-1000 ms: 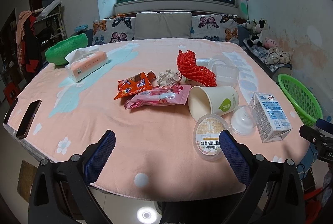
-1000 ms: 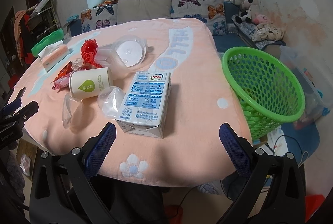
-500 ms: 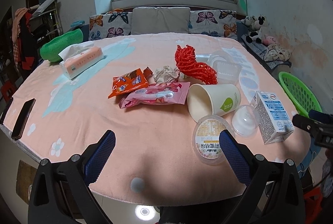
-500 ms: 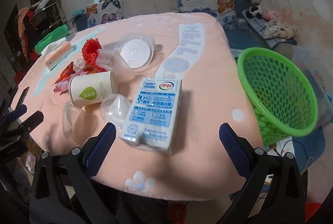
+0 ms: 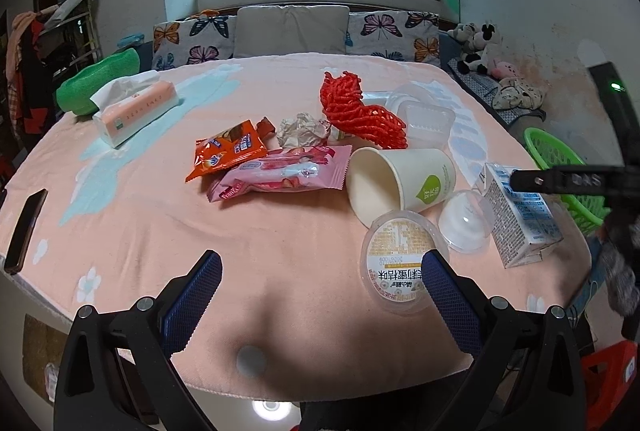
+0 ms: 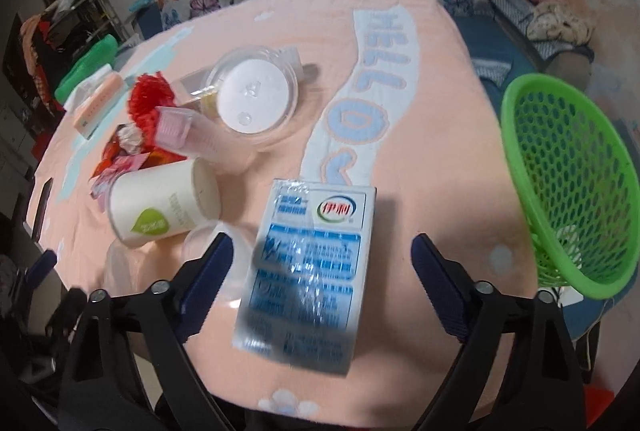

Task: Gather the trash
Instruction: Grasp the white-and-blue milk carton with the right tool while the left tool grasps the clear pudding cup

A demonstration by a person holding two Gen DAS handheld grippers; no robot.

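Right gripper (image 6: 318,263): released, the two blue fingers stand wide apart, one on each side of the milk carton, not touching it.
Milk carton (image 6: 308,267): white and blue box, lying flat on the pink tablecloth (image 6: 420,159) near the near edge; its near part is blurred. In the left wrist view it is at the far right of the litter (image 5: 520,219).
Left gripper (image 5: 320,291): released, fingers wide apart, nothing between them; it hovers over a bare part of the cloth at the near edge.
Round printed lid (image 5: 398,261): just beside the right finger of the left gripper, flat on the cloth.
Clear dome lid (image 5: 464,225): between the printed lid and the carton, touching the paper cup.
Paper cup (image 5: 400,185): lying on its side, mouth toward the near left, with a green leaf mark.
Pink wrapper (image 5: 280,177): left of the cup; an orange snack bag (image 5: 228,153) lies just beside it, farther left.
Crumpled paper (image 5: 302,130): behind the wrappers.
Red foam net (image 5: 360,115): right of the paper, in front of clear plastic boxes (image 5: 424,119).
Green basket (image 6: 568,187): to the right of the table, beyond its edge, tilted.
Tissue box (image 5: 134,111): far left on the cloth, well apart from the litter.
Phone (image 5: 26,231): at the near left edge.
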